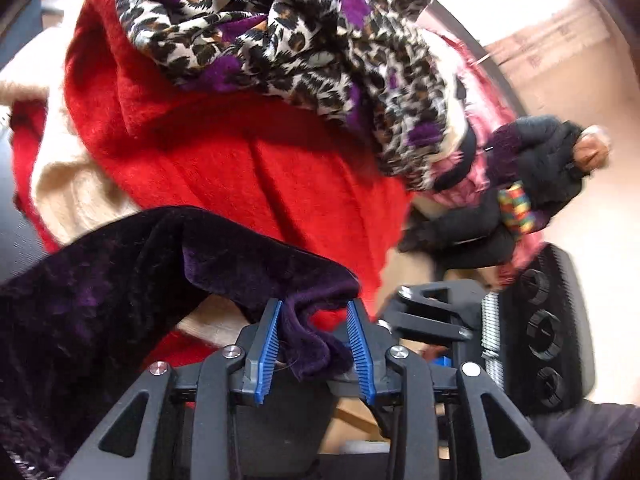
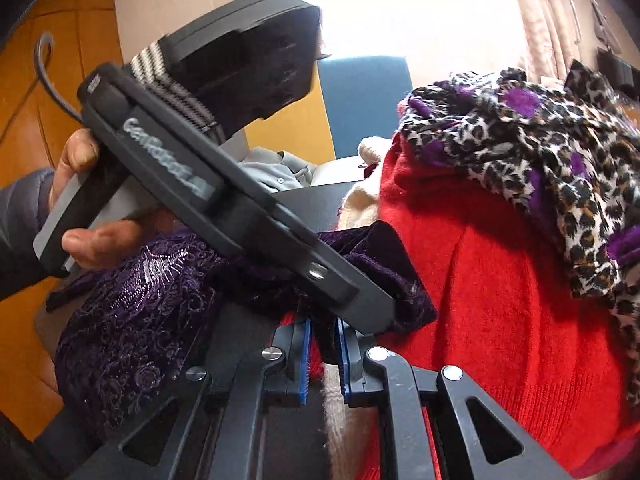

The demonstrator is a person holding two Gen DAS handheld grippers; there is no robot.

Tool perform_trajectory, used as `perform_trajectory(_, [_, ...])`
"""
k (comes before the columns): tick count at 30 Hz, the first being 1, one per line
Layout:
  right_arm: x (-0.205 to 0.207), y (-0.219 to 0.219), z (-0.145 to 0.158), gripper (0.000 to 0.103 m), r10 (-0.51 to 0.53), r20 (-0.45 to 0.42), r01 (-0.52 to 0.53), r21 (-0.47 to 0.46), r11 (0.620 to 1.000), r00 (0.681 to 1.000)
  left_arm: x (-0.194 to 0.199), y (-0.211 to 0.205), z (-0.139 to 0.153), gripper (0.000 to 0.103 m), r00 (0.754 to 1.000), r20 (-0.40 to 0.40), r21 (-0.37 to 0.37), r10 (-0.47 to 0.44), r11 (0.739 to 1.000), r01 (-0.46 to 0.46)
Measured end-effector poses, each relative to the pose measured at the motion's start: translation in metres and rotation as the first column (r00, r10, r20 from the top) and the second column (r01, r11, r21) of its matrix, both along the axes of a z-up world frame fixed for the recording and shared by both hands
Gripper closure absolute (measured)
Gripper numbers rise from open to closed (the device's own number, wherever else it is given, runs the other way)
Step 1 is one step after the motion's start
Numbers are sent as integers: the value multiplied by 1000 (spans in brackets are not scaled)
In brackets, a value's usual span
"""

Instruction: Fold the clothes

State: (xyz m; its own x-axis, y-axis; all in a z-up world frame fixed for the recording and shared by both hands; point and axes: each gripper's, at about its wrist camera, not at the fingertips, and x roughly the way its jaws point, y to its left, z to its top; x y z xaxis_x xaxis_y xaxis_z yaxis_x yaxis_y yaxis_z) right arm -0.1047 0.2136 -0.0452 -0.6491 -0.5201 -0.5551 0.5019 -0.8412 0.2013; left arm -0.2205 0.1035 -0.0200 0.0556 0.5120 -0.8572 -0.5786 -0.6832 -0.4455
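A dark purple velvet garment [image 1: 100, 280] hangs from the pile to the lower left, and a bunched fold of it fills the gap between the blue pads [image 1: 269, 348] of my left gripper [image 1: 316, 344]. In the right wrist view the same garment, with an embroidered panel [image 2: 132, 320], runs under the left gripper [image 2: 368, 312]. My right gripper [image 2: 322, 356] is shut on a narrow strip of it. The right gripper [image 1: 436, 312] shows at the right of the left wrist view, close beside the left one.
A heap of clothes fills the view: a red fuzzy sweater [image 1: 240, 152], a leopard-print scarf with purple patches [image 1: 304, 40], a cream knit [image 1: 68, 184] and a black jacket [image 1: 532, 168]. A hand [image 2: 96, 240] holds the left gripper. Behind stand a blue chair back [image 2: 364, 100] and orange wooden panels [image 2: 60, 80].
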Motion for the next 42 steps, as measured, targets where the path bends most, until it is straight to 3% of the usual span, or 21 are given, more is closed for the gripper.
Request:
perform_trajectory(1, [1, -1, 0, 89, -6, -7, 6, 3, 1000, 1000, -1, -2, 4, 97, 1000, -23, -3, 20, 1000, -20])
perform_trajectory(5, [11, 4, 10, 39, -62, -37, 61, -25, 998, 997, -6, -14, 22, 99, 987, -118, 5, 110, 994, -110])
perform_trajectory(6, [14, 6, 12, 34, -69, -36, 67, -45, 997, 997, -9, -26, 37, 99, 978, -142, 45, 153, 988, -148])
perform_trajectory(10, [18, 9, 9, 33, -43, 30, 46, -133, 990, 999, -21, -81, 102, 99, 924, -203, 234, 324, 932, -275])
perform_trajectory(15, [13, -34, -16, 33, 112, 170, -70, -236, 969, 979, -35, -146, 170, 99, 833, -257, 355, 489, 850, -389])
perform_trajectory(21, [-2, -101, -48, 34, 206, 294, -118, -293, 949, 933, -17, -253, 231, 99, 711, -246, 534, 658, 705, -468])
perform_trajectory(23, [-8, -123, -59, 35, 226, 330, -122, -307, 944, 917, -10, -281, 246, 99, 677, -253, 558, 692, 675, -482])
perform_trajectory(26, [-20, -142, -59, 38, 189, 330, -103, -261, 960, 925, 0, -324, 263, 99, 633, -258, 584, 730, 640, -500])
perform_trajectory(30, [-51, -157, -65, 57, 93, 372, -20, -196, 980, 924, 13, -370, 271, 99, 583, -242, 616, 776, 587, -526])
perform_trajectory(33, [-70, -171, -77, 57, 95, 423, -30, -156, 987, 901, 21, -396, 267, 99, 556, -221, 632, 801, 552, -544])
perform_trajectory(35, [-71, -186, -75, 58, 85, 386, -61, -74, 995, 919, 24, -406, 266, 99, 548, -219, 636, 807, 544, -547])
perform_trajectory(36, [-72, -194, -75, 63, 81, 365, -75, -31, 997, 927, 26, -411, 266, 99, 545, -219, 638, 809, 542, -547])
perform_trajectory(38, [-73, -207, -76, 78, 1, 283, -52, 174, 983, 959, 28, -419, 267, 99, 543, -218, 643, 811, 538, -545])
perform_trajectory(40, [-78, -202, -80, 76, -92, 223, 28, 273, 962, 970, 29, -421, 268, 99, 548, -212, 652, 809, 535, -537])
perform_trajectory(42, [-77, -197, -82, 73, -118, 208, 54, 287, 956, 971, 28, -422, 260, 99, 557, -201, 654, 806, 534, -537])
